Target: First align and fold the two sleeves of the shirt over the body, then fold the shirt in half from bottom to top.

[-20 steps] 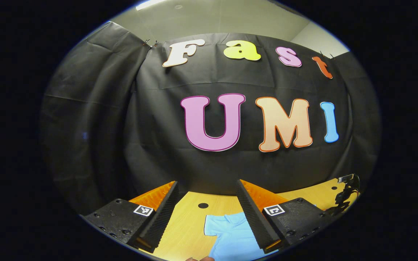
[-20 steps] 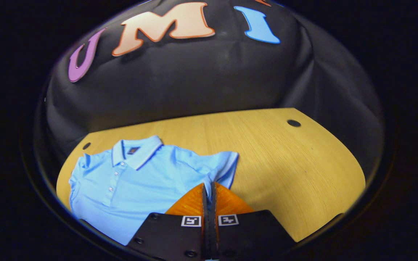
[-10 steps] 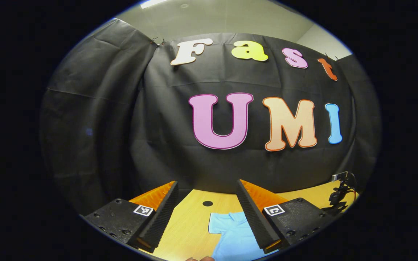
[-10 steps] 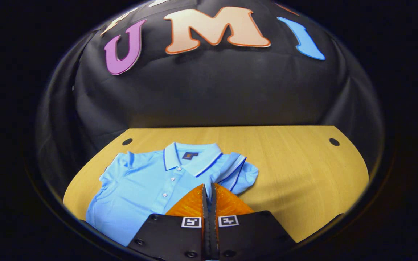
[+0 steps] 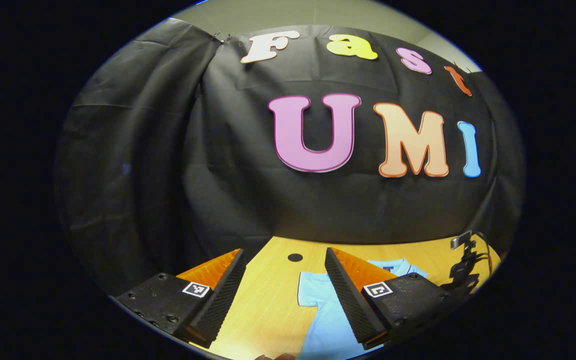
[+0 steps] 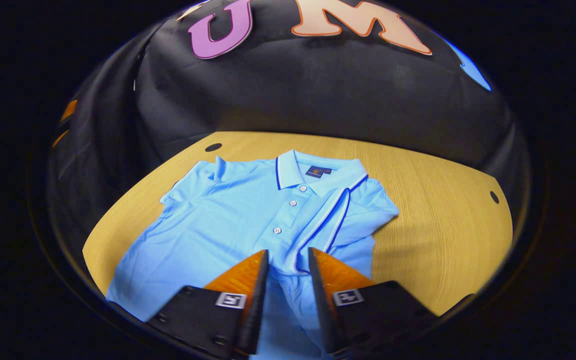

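A light blue polo shirt (image 6: pixel 228 225) lies face up on the wooden table (image 6: pixel 433 215), collar toward the wall. Its right-hand sleeve (image 6: pixel 335 217), with a dark-trimmed cuff, lies folded over the chest beside the button placket. The other sleeve (image 6: pixel 188 182) lies spread out to the left. My right gripper (image 6: pixel 288 257) stands open just above the shirt's body, near the folded cuff, with cloth showing in the gap. My left gripper (image 5: pixel 283 255) is open above the table, holding nothing. In the left gripper view the shirt (image 5: pixel 328 310) and its spread sleeve show between the fingers.
Round holes mark the tabletop (image 5: pixel 295 257) (image 6: pixel 213 147) (image 6: pixel 493 196). A dark clamp-like thing with a cable (image 5: pixel 463 262) stands at the table's right edge. A fingertip (image 5: pixel 275 356) shows at the bottom. Bare wood lies right of the shirt.
My right gripper went from shut on the sleeve to open, after carrying it left over the chest, where it now lies. My left gripper's view tipped down; it stays open.
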A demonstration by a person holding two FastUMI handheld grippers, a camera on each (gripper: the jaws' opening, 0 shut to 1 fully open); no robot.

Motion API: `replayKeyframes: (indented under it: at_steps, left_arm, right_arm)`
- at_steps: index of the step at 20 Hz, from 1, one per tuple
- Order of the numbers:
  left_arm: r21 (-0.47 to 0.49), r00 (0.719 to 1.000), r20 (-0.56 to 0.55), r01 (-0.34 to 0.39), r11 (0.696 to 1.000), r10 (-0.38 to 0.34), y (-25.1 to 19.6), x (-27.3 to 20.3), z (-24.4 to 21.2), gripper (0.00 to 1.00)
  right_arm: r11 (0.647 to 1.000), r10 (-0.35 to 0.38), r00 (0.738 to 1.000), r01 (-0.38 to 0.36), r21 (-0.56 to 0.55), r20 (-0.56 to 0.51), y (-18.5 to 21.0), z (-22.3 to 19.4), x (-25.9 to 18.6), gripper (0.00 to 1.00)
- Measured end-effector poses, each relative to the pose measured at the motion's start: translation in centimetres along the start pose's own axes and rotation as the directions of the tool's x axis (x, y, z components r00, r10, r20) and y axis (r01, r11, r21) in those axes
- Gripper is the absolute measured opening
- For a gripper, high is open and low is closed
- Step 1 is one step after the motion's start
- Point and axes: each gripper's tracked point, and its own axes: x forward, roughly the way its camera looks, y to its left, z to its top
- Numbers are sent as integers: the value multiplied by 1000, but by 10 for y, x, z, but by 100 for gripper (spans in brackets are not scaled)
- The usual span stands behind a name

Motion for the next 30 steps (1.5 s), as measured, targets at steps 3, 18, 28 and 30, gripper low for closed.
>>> replayKeyframes:
  at_steps: [3,18,28,30]
  left_arm:
    - [-7,997,-77,28,1000,-28,-10,28,-37,95]
    - [51,899,-436,65,997,-37,-45,161,-219,96]
    - [-25,871,-467,159,987,-152,-87,165,-233,23]
    - [-27,865,-474,172,985,-164,-88,166,-232,4]
  right_arm:
    - [999,-36,994,34,17,99,-15,37,-33,97]
    - [922,-357,930,334,198,93,-162,33,-157,97]
    - [930,-341,938,326,171,66,-155,22,-157,95]
    - [931,-337,939,321,176,71,-153,23,-159,97]
